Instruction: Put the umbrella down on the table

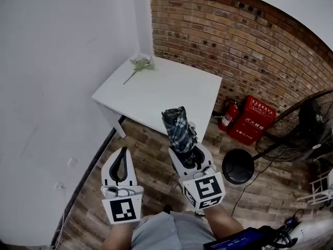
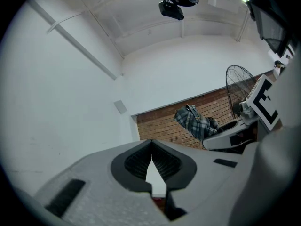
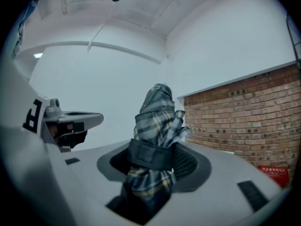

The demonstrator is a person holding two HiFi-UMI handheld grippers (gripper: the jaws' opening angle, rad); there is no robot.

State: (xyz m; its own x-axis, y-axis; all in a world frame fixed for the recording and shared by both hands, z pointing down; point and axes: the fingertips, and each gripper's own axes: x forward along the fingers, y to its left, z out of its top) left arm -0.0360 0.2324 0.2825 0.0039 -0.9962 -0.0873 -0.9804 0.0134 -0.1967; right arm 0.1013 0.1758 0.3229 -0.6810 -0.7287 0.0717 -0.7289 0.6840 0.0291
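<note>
A folded plaid umbrella (image 1: pixel 177 129) stands between the jaws of my right gripper (image 1: pixel 186 154), which is shut on it around its dark strap (image 3: pixel 149 155). The umbrella (image 3: pixel 156 121) points forward, its tip over the near edge of the white table (image 1: pixel 171 95) in the head view. My left gripper (image 1: pixel 123 153) hangs beside it at the left, over the wooden floor, short of the table. Its jaws meet at the tips with nothing between them (image 2: pixel 151 146). The umbrella (image 2: pixel 195 122) also shows at the right of the left gripper view.
A green flower sprig (image 1: pixel 139 64) lies at the table's far corner by the white wall. A fire extinguisher (image 1: pixel 227 113) and a red box (image 1: pixel 253 119) stand against the brick wall. A fan (image 1: pixel 304 126) and a black round base (image 1: pixel 238 166) are at the right.
</note>
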